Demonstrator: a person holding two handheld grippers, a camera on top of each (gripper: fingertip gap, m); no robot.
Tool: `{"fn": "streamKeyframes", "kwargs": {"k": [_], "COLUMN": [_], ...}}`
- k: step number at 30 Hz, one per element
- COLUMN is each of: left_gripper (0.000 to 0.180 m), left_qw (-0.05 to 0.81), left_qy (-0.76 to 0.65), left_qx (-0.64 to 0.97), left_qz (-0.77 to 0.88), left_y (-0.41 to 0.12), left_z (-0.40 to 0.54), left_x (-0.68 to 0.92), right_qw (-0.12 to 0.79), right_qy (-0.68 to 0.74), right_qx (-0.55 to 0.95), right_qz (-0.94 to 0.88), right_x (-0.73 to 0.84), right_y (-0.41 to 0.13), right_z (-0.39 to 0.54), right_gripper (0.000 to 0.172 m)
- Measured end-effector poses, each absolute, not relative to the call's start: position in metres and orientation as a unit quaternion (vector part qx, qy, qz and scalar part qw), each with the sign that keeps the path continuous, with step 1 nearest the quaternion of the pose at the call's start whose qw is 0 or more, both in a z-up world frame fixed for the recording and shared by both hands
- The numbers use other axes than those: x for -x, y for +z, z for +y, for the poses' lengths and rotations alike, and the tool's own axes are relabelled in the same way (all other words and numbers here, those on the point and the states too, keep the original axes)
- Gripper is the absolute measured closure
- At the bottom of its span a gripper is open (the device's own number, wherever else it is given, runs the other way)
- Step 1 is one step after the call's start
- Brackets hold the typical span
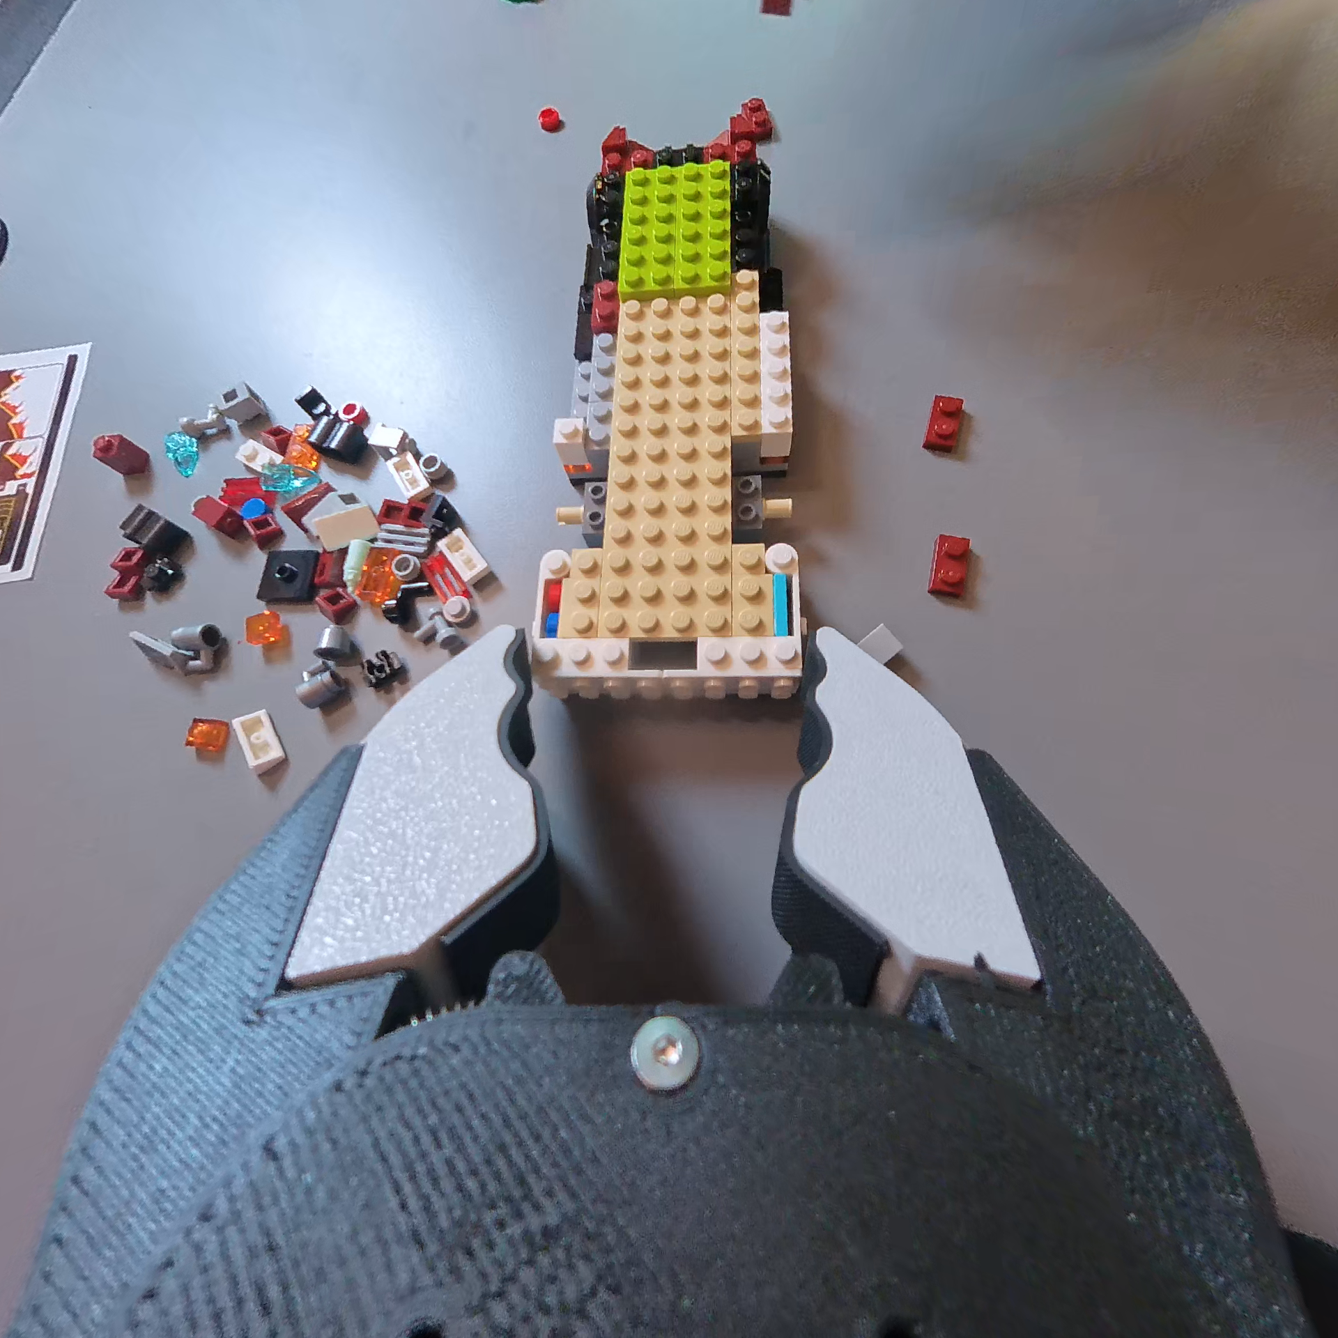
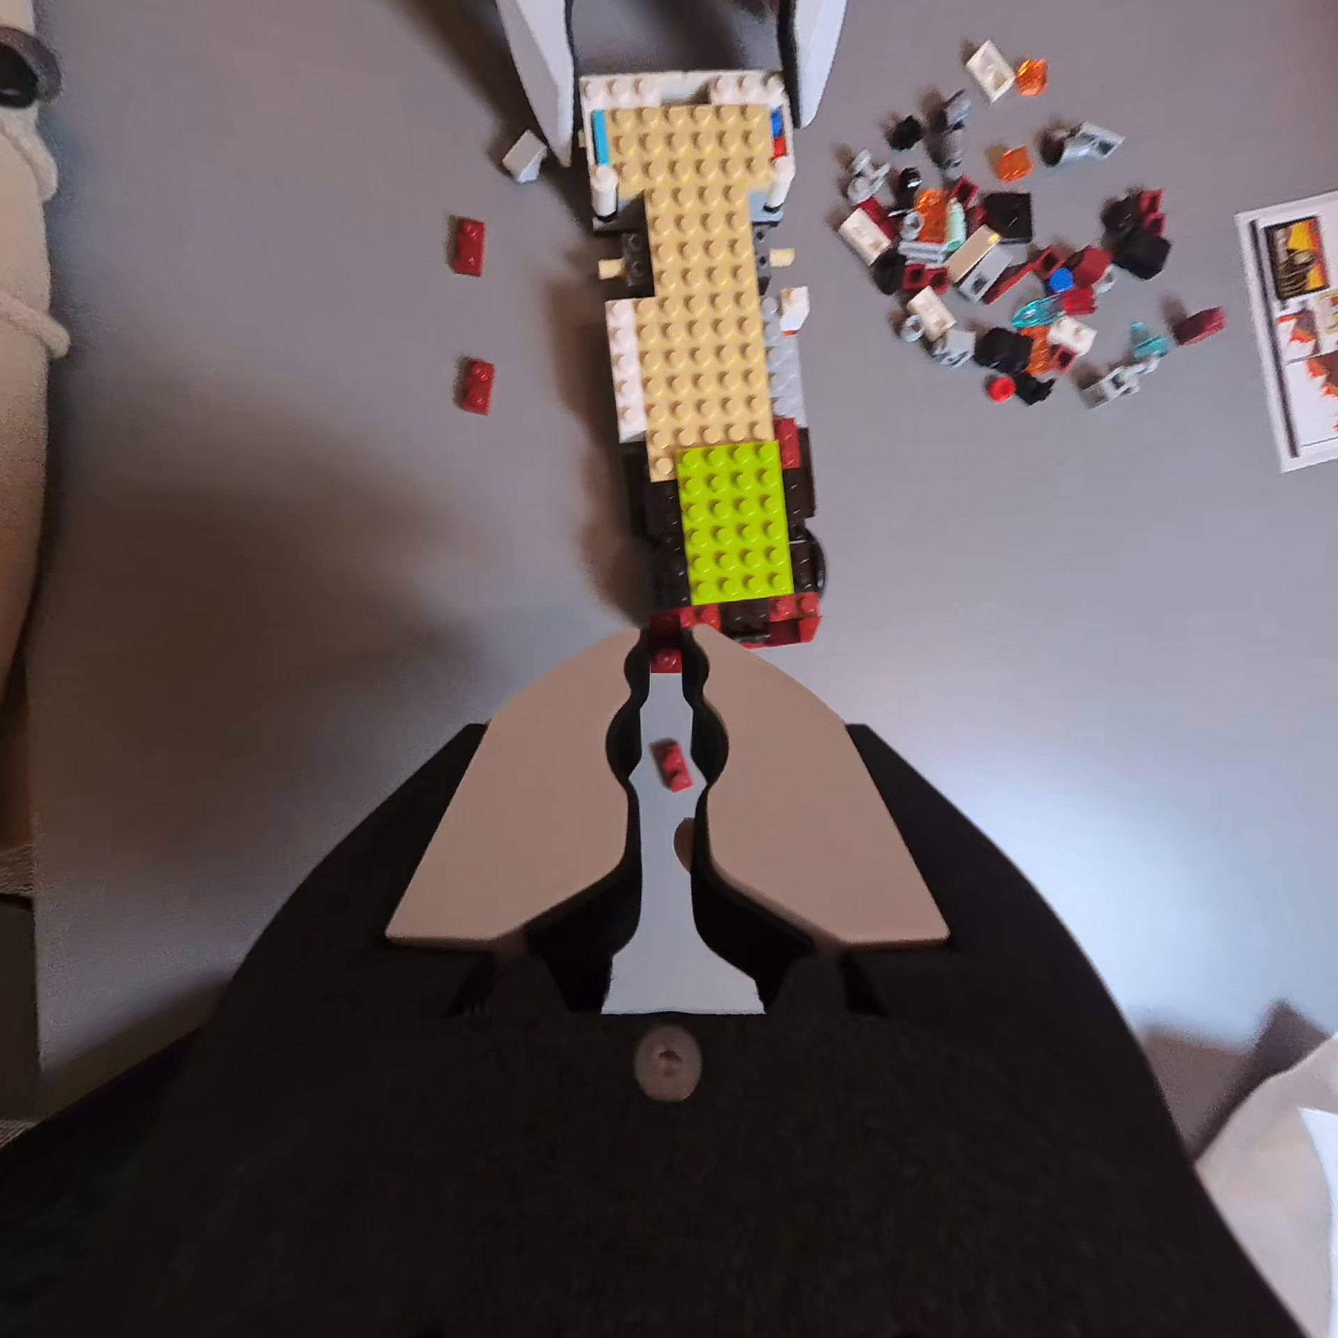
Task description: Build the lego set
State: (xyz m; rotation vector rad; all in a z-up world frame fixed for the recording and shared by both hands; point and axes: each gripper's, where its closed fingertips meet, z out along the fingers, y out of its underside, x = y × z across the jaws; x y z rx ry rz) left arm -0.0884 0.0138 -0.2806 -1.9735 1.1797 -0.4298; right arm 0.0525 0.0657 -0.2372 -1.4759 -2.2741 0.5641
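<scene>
Left claw (image 1: pixel 667 655) clamps model's white end (image 1: pixel 667 670) — right claw (image 2: pixel 667 644) pinches red plate (image 2: pixel 667 657)

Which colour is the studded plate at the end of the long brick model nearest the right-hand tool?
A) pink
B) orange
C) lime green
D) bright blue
C: in the right wrist view the lime green plate sits on the long brick model at the end next to the right tool, with the tan plate stretching away beyond it.
</scene>
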Motion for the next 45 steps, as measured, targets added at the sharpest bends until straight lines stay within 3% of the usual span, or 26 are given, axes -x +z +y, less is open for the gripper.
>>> {"fn": "streamKeyframes", "kwargs": {"k": [45], "left_gripper": [0.108], "left_qw": [0.392], "left_qy": [-0.176], "left_qx": [0.770], "left_qz": [0.471], "left_y": [-0.280], "left_z": [0.014], "left_x": [0.089], "right_qw": [0.063], "right_qy": [0.272], "right_qx": [0.519], "right_qz": [-0.808], "right_x": [-0.002], "right_y": [-0.265], "right_z": [0.085], "right_gripper": [0.162]}}
